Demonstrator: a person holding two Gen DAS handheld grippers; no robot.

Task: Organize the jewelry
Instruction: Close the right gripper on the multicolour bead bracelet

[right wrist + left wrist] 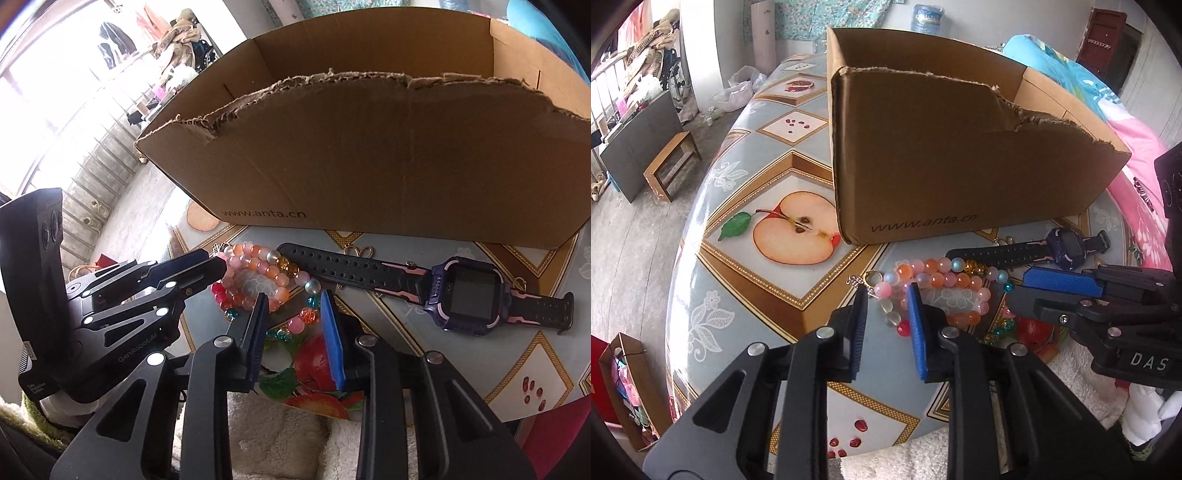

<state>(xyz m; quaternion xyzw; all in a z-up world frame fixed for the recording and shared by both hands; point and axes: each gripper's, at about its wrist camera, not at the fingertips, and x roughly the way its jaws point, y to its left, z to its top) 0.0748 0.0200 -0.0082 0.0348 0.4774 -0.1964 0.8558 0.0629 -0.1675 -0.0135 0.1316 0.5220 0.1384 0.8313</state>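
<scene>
Left tool (886,291) is narrowed astride the bead bracelets (942,284) on the tabletop (746,295); pad contact cannot be confirmed. Right tool (293,301) likewise. Beads: light, hard, slippery, loosely strung; best pinched across one strand. Box (369,155) behind reads "www.anta.cn".

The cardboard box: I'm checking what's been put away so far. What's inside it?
Inside the cardboard box only bare inner walls show; its torn front wall hides the floor. The beaded bracelets and smartwatch lie on the table in front.
</scene>
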